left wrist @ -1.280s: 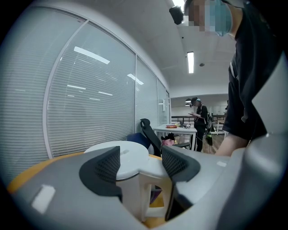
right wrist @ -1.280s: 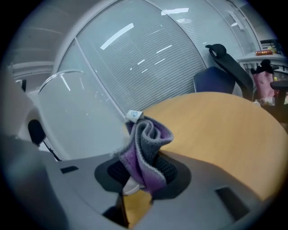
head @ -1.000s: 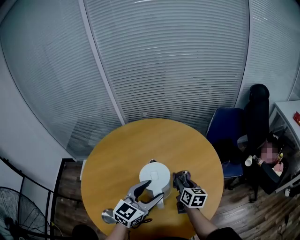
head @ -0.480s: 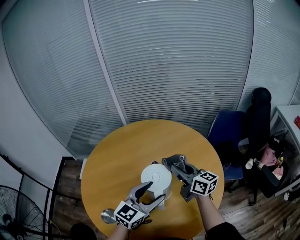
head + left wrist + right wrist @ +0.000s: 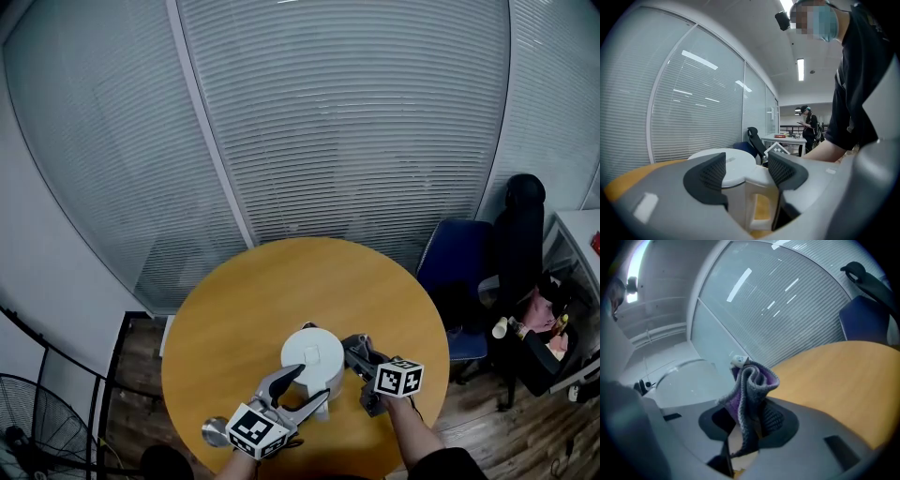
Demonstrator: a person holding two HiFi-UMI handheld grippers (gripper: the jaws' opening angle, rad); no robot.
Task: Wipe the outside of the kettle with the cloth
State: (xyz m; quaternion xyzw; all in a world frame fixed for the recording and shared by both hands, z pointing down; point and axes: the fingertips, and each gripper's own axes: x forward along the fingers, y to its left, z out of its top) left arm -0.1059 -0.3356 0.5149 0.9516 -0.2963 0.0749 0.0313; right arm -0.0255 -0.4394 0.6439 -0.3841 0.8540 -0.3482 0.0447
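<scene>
A white kettle (image 5: 310, 356) stands near the front of the round wooden table (image 5: 281, 291). My left gripper (image 5: 302, 386) is shut on the kettle's handle (image 5: 757, 187), one dark pad on each side. My right gripper (image 5: 358, 352) is shut on a grey and purple cloth (image 5: 752, 394), which is bunched up between its jaws. In the head view the cloth (image 5: 354, 345) sits against the kettle's right side. In the right gripper view the kettle's pale wall (image 5: 689, 380) fills the left, just beyond the cloth.
A shiny metal object (image 5: 216, 431) lies at the table's front left edge. A blue chair (image 5: 459, 272) and a black chair (image 5: 520, 234) stand to the right. A fan (image 5: 28, 441) is at the lower left. Blinds behind glass close off the far side.
My right gripper rose with the cloth to the kettle's upper right, then came back down along its right side. The left gripper kept its hold on the handle.
</scene>
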